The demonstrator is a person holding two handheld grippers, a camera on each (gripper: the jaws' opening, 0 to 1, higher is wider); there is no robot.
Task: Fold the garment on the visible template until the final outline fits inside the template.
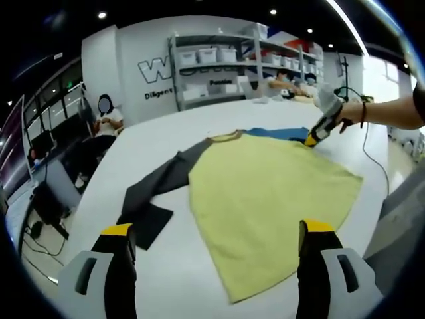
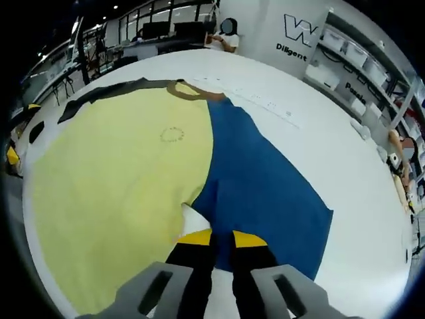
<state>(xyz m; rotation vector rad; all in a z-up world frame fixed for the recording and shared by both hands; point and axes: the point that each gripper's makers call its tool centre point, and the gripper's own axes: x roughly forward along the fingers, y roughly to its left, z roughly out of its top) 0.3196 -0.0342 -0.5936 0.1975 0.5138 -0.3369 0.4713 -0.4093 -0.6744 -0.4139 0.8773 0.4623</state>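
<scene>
A yellow garment [image 1: 265,193] with dark grey sleeves [image 1: 159,183] lies flat on the white table [image 1: 166,126]. A blue template [image 2: 265,179] lies under it and shows beside its body [image 2: 113,179]. My left gripper [image 1: 216,232] is open, its jaws wide apart above the garment's near hem and lower sleeve. My right gripper [image 2: 222,240] is shut, its yellow tips almost touching over the blue template, just beside the garment's edge. I cannot make out any cloth between them. In the left gripper view a hand holds the right gripper [image 1: 317,133] at the garment's far edge.
Shelves with white bins [image 1: 212,60] stand behind the table. People sit at its far end [image 1: 106,123] and far right [image 1: 285,83]. A cable [image 1: 372,159] trails over the table's right side. The floor and chairs [image 1: 46,199] lie off the left edge.
</scene>
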